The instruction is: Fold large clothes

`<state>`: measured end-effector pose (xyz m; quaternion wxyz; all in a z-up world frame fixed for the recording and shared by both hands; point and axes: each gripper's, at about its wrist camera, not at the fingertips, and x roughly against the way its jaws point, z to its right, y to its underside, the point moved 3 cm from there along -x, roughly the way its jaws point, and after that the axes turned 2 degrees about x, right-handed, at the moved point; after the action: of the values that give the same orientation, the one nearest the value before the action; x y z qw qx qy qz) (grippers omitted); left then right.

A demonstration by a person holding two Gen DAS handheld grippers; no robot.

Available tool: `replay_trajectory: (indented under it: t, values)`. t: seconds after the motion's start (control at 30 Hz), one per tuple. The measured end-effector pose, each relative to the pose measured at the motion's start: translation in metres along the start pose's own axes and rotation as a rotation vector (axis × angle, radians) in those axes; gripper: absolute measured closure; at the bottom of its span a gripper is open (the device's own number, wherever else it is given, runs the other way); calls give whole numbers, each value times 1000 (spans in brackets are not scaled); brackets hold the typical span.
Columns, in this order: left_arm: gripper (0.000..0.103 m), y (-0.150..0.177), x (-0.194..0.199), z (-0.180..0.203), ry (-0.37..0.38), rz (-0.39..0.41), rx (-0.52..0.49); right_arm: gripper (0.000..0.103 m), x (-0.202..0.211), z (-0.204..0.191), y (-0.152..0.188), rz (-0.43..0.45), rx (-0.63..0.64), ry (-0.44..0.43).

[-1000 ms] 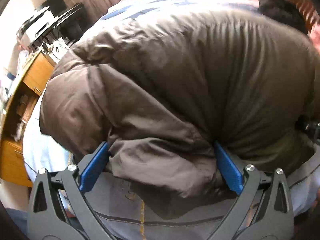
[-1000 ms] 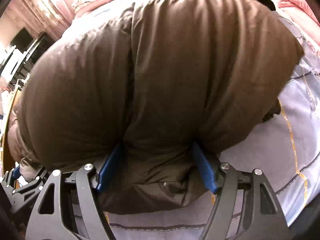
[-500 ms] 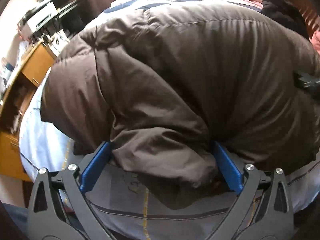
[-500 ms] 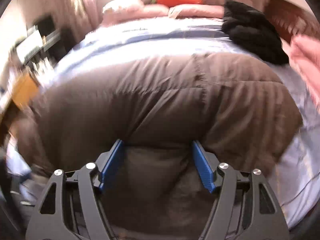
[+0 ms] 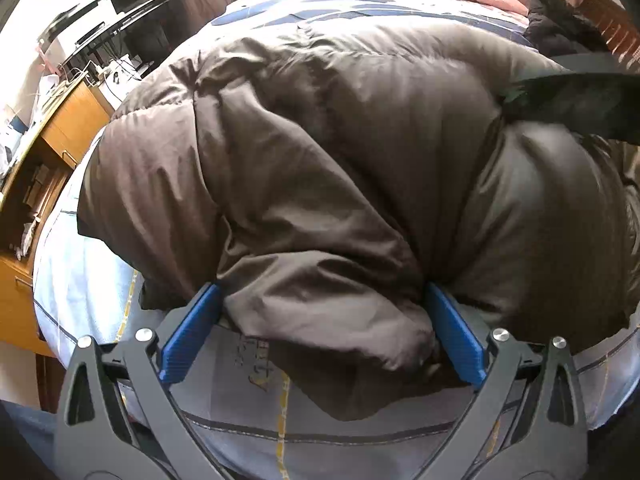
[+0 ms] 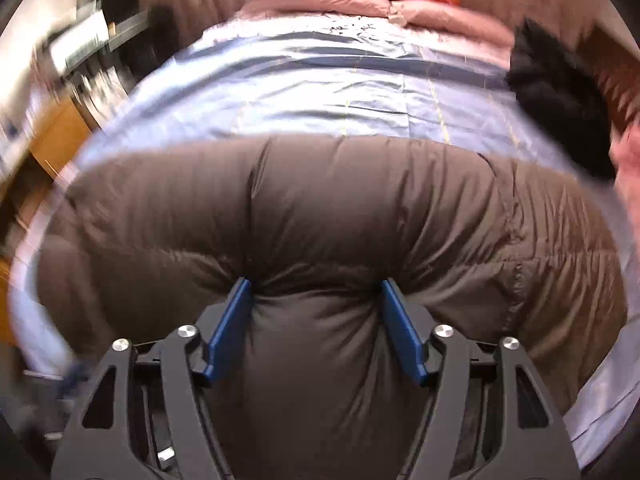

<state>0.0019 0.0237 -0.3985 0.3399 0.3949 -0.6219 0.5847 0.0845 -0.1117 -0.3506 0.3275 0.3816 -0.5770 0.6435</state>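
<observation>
My left claw grips a bunched fold of the brown puffer jacket, which lies on the bed near its front edge. My right claw pinches the jacket's padded hem.

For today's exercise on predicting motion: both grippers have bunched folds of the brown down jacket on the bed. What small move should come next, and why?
Probably carry the gripped near edge forward over the brown down jacket toward the pillows. The left gripper and right gripper each pinch a thick fold, and bare blue bedsheet lies beyond to take it.
</observation>
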Motion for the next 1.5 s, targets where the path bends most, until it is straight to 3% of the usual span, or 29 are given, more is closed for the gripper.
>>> replay_trajectory:
  t: [0.1, 0.3, 0.67, 0.73, 0.77, 0.83, 0.87, 0.97, 1.1, 1.2, 1.27, 1.5]
  values:
    - [2, 0, -6, 3, 1, -17, 7, 29, -22, -8, 4, -20, 54, 58]
    - [2, 0, -10, 9, 0, -32, 12, 28, -32, 0, 14, -51, 55, 37]
    - [2, -10, -4, 1, 28, -56, -6, 25, -29, -3, 10, -31, 48, 52]
    - [4, -15, 16, -11, 67, -18, 36, 25, -8, 5, 5, -33, 37, -27]
    - [4, -23, 33, -18, 93, 51, 62, 25, 11, 15, 2, 7, 18, -83]
    - [4, -39, 55, -22, 112, 162, 79, 20, 51, 42, -4, 167, -28, -104]
    - [3, -50, 61, -21, 102, 208, 82, 11, 69, 62, -8, 248, -67, -70]
    - [3, -84, 49, -11, 28, 230, 60, 8, 78, 119, -15, 353, -239, 61]
    - [2, -108, 10, -15, -15, 200, 126, 9, 38, 160, -7, 299, -348, 131]
    - [2, -105, -17, -18, 38, 139, 187, 8, -4, 160, 5, 210, -261, 210]
    - [2, -105, -22, -17, 46, 142, 183, 6, -22, 150, 13, 219, -189, 262]
    - [2, -98, -38, -9, 52, 147, 163, 2, -46, 155, 15, 203, -213, 240]
